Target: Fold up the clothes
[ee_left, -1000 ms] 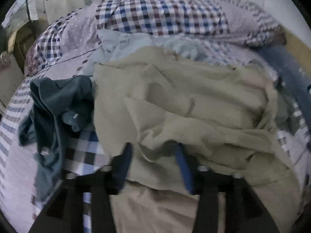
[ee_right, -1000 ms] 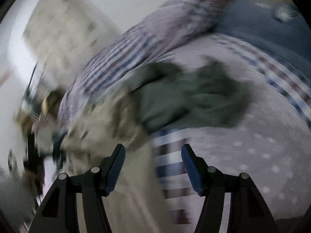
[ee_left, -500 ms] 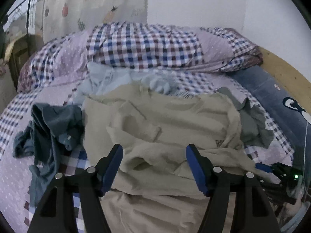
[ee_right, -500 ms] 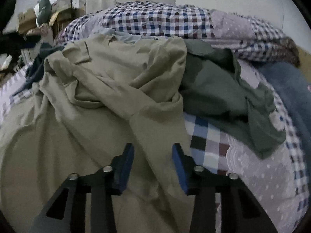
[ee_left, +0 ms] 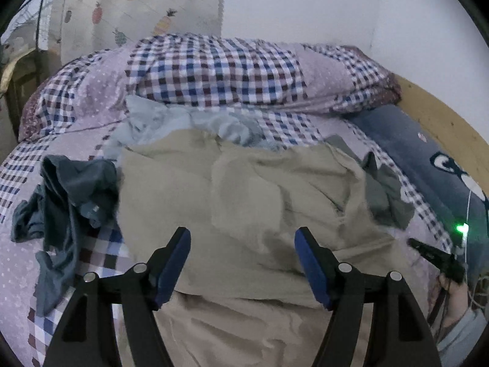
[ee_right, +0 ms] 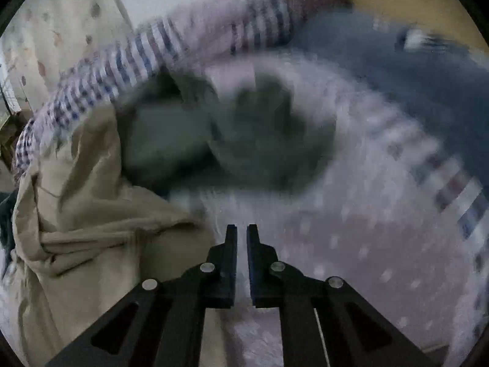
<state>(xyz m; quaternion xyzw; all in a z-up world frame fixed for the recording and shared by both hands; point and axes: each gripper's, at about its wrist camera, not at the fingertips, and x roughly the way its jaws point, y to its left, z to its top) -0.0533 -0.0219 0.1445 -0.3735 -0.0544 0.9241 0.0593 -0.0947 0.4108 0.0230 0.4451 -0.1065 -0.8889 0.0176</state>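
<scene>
The khaki garment [ee_left: 244, 202] sprawls rumpled across the middle of the bed [ee_left: 18, 275], with creases and doubled-over flaps but no squared fold that I can make out. Around it lie three more pieces, all crumpled: a dark teal garment [ee_left: 70, 195] to its left, a pale blue one [ee_left: 183, 122] just beyond it toward the checked duvet [ee_left: 214, 70], and a grey-green one [ee_left: 382, 195] at its right edge. From this I judge the folding has most of its work left; I see no stacked or flat-folded piece.

My left gripper [ee_left: 243, 260] hovers over the khaki cloth's near part, jaws spread wide and empty. My right gripper [ee_right: 241, 244], off the khaki's right edge over bare sheet, has its jaws nearly together with nothing visible between them, though that view is blurred.
</scene>
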